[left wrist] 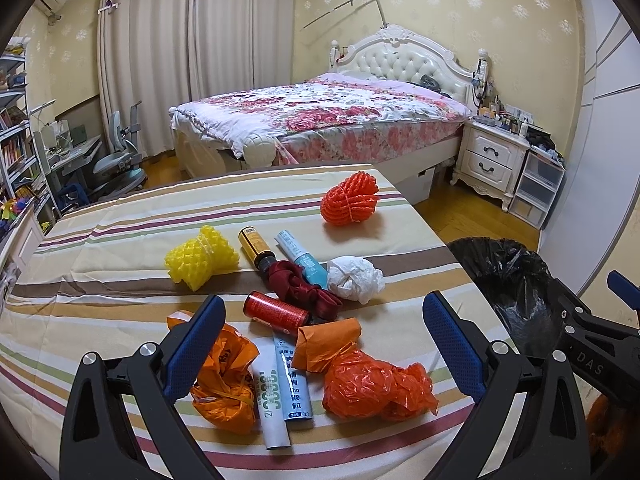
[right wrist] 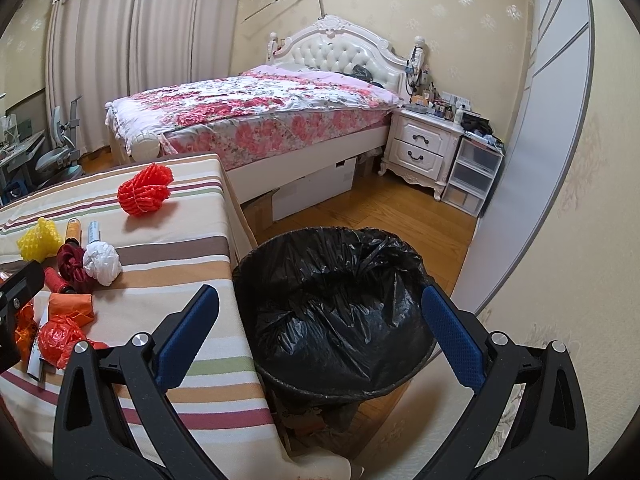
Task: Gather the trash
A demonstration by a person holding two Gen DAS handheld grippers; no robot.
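Bedroom setting; striped tablecloth (left wrist: 120,256) covers the work table, floral bed behind at 12 o'clock.

Left wrist view: left gripper (left wrist: 322,344) spread wide, holding nothing, poised over the near clutter. Between its fingers lie an orange plastic bag (left wrist: 376,384), a second orange bag (left wrist: 224,384) at 9 o'clock of it, and two white-blue tubes (left wrist: 286,392) between them. Farther off: red can (left wrist: 276,310), dark red cloth (left wrist: 304,288), white crumpled paper (left wrist: 354,280), amber bottle (left wrist: 256,248), yellow foam net (left wrist: 202,258), red foam net (left wrist: 348,200) at 1 o'clock. Bin edge shows at 3 o'clock.

Right wrist view: right gripper (right wrist: 320,336) also spread and empty, hanging over the trash bin (right wrist: 332,312), which stands on the floor just beside the table's right edge. Black liner; no trash visible inside (the bottom is dark, so cannot be sure).

Judgement: collection is at or near its start, since nearly everything sits on the cloth. Step in hand looks like the left's first pick. Next move calls for lowering onto the orange plastic bag, closing on its bulk, then carrying it toward 3 o'clock to the bin.
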